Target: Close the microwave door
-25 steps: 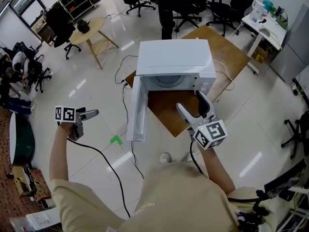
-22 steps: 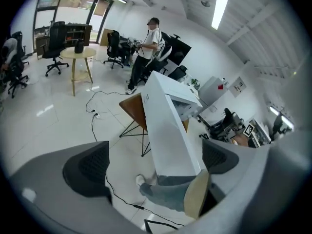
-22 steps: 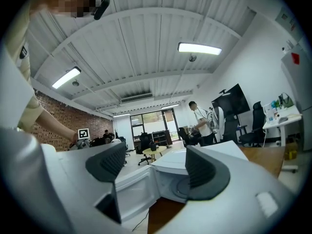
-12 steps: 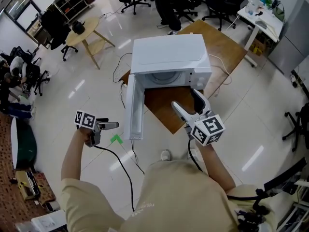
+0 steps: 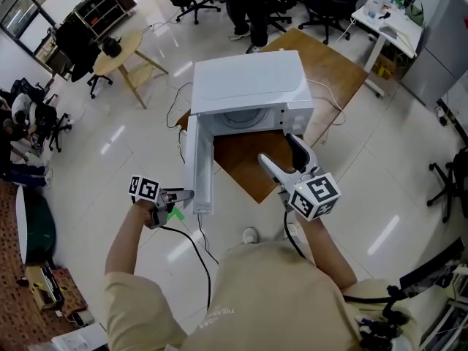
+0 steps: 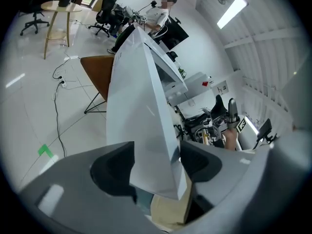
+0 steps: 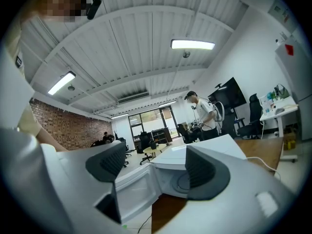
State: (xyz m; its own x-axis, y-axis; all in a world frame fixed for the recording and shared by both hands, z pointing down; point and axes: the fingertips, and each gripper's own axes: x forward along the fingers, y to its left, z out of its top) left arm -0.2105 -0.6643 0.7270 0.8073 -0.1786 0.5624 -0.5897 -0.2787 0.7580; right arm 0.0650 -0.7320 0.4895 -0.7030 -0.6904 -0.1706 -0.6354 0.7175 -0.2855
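The white microwave (image 5: 248, 86) stands on a low wooden table (image 5: 245, 159) with its door (image 5: 199, 167) swung wide open toward me. My left gripper (image 5: 186, 194) is at the door's free lower corner. In the left gripper view the door's edge (image 6: 141, 116) runs between the jaws of the left gripper (image 6: 156, 167), which are closing onto it, pads against both faces. My right gripper (image 5: 278, 151) hovers open in front of the oven cavity, holding nothing. The right gripper view shows the microwave (image 7: 195, 160) and its door (image 7: 134, 191) beyond the right gripper (image 7: 158, 167).
A black cable (image 5: 194, 247) trails from the left gripper over the white floor near a green tape mark (image 5: 174, 214). A round wooden table (image 5: 121, 53), office chairs and a standing person (image 5: 245, 6) are behind the microwave. A white desk (image 5: 384, 17) is at far right.
My left gripper has moved right and down from open floor to the door's free corner, and its jaws have gone from wide open to closed on the edge. The right gripper stayed put.
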